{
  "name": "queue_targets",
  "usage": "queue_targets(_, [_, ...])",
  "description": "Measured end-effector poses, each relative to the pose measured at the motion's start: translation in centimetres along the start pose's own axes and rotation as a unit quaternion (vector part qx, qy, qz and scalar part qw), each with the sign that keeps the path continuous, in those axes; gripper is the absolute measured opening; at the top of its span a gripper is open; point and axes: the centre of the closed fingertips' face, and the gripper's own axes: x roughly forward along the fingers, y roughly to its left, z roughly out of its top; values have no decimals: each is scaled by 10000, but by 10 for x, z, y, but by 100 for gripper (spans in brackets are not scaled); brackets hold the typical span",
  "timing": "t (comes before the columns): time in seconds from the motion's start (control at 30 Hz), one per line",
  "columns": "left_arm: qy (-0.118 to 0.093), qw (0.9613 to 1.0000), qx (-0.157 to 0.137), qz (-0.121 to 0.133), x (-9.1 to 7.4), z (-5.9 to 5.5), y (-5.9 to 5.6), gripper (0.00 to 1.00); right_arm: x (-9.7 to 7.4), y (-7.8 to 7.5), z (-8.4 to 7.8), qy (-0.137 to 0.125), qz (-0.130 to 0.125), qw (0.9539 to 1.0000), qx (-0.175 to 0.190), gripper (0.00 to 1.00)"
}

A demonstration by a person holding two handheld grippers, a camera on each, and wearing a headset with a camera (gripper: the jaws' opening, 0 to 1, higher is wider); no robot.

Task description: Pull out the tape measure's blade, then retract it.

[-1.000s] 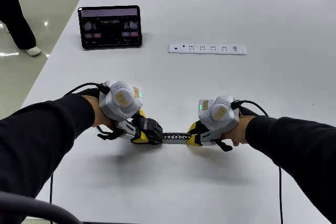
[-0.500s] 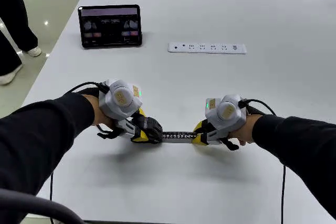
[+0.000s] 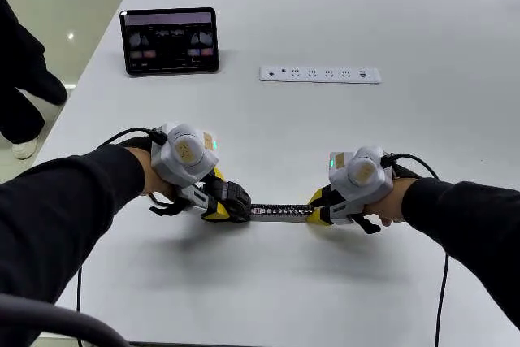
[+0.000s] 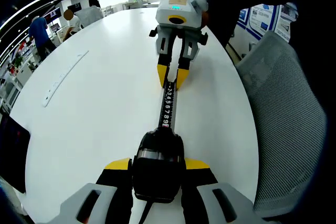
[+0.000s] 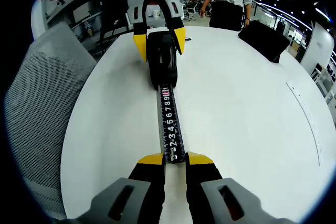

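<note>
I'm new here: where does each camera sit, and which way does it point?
Head view: on the person's headset, looking down at the table; sleeves, left claw and right claw show.
Left claw view: on the left claw, looking along its jaws, shut on the tape measure, toward the right claw.
Right claw view: on the right claw, looking along the blade it pinches, back at the left claw.
Shared: both claw views see the blade from opposite ends.

The right gripper [image 3: 315, 215] has moved farther to the right, away from the tape measure case [image 3: 231, 201]. The blade [image 3: 280, 212] pinched in it now sticks out longer than it did a second ago. The person [image 3: 20, 87] standing off to the left has stepped nearer.
</note>
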Motion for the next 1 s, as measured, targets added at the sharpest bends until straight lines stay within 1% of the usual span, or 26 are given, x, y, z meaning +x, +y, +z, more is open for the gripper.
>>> queue_targets(1.0, [0, 10000, 9, 42, -1, 0, 1, 32, -24, -3, -30, 89, -112, 9997, 190, 9])
